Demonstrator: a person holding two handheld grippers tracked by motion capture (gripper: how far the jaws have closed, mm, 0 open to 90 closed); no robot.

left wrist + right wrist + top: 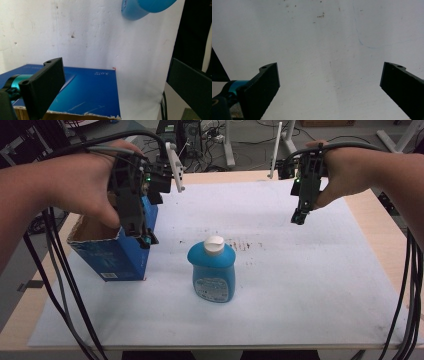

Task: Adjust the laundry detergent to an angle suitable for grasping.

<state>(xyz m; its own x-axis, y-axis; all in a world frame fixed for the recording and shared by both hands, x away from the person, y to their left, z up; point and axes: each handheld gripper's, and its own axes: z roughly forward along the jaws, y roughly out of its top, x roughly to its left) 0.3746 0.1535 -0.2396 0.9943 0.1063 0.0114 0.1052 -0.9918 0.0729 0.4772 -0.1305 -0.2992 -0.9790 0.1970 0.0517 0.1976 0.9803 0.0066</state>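
Note:
A blue open-topped cardboard box (116,255) stands at the left of the white sheet (280,285). My left gripper (145,239) hangs over the box's right upper edge, jaws pointing down and open with nothing between them. In the left gripper view the box's blue side (85,92) lies below the wide-apart jaws of the left gripper (113,75). A blue bottle (213,272) with a white cap stands upright in the middle; its base (147,7) shows in the left gripper view. My right gripper (299,217) hovers at the back right, open and empty, over bare sheet (327,45).
The sheet covers a light wooden table (372,220). Small brown specks (242,245) mark the sheet behind the bottle. Cables (60,285) trail down from both hands at the left and right edges. Stands and wires crowd the floor beyond the table's far edge.

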